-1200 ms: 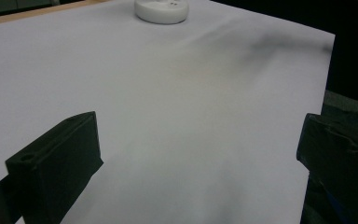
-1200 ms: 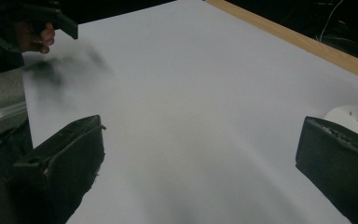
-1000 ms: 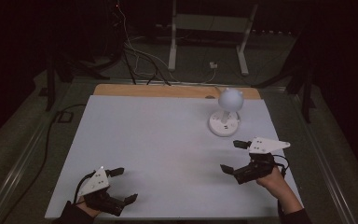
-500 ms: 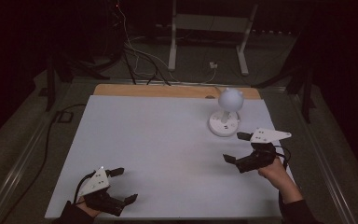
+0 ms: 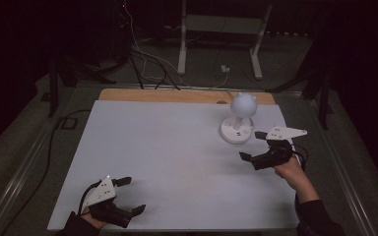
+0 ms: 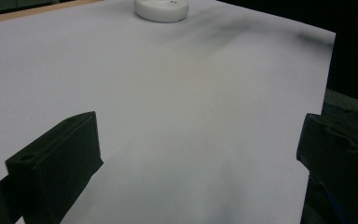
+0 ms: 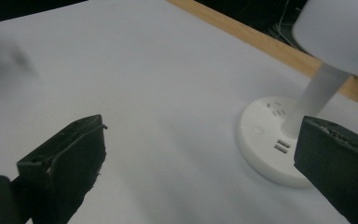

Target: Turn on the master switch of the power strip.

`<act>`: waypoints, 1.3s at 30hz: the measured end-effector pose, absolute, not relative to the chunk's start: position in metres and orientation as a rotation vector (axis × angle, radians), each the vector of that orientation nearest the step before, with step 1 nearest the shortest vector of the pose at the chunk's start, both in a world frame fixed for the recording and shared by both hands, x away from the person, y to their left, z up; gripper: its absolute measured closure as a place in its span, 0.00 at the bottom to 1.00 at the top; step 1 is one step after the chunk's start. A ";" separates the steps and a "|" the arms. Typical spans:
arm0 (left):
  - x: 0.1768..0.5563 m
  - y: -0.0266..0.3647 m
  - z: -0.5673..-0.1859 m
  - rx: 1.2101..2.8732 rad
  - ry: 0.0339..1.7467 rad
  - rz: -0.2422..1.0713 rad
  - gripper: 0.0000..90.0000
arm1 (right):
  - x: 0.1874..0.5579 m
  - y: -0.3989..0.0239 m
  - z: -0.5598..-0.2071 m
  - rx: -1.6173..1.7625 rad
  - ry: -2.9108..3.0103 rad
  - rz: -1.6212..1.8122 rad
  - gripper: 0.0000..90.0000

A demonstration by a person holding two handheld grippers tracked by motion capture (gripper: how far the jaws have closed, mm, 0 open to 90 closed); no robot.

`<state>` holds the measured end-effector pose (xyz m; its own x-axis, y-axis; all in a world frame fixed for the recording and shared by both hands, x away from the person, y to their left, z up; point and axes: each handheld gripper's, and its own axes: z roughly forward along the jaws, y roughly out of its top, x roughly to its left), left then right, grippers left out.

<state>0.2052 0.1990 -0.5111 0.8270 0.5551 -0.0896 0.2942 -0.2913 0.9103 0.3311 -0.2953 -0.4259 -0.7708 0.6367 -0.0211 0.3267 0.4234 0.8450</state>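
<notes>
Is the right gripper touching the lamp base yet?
Apart. The high view shows bare white table between the right gripper and the lamp base; its jaws are open.

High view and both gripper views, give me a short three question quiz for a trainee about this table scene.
1. True or false: the right tongs are shut on the white round-based desk lamp with a globe shade.
2. Which tongs are nearer the lamp: A left tongs, B right tongs?
3. Fill in: the lamp's round base carries small ____ on its top and side.

Key: 1 false, both tongs are open and hold nothing. 2 B. 3 sockets.
</notes>
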 end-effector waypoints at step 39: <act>0.207 0.199 -0.513 1.898 0.646 0.283 0.00 | 0.407 -0.316 -0.461 0.970 2.319 1.163 0.16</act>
<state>0.2068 0.1994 -0.5131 0.8255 0.5559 -0.0982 0.3046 -0.2922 0.9065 0.4066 -0.3163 -0.4610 -0.6947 0.7190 -0.0206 0.4134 0.4225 0.8066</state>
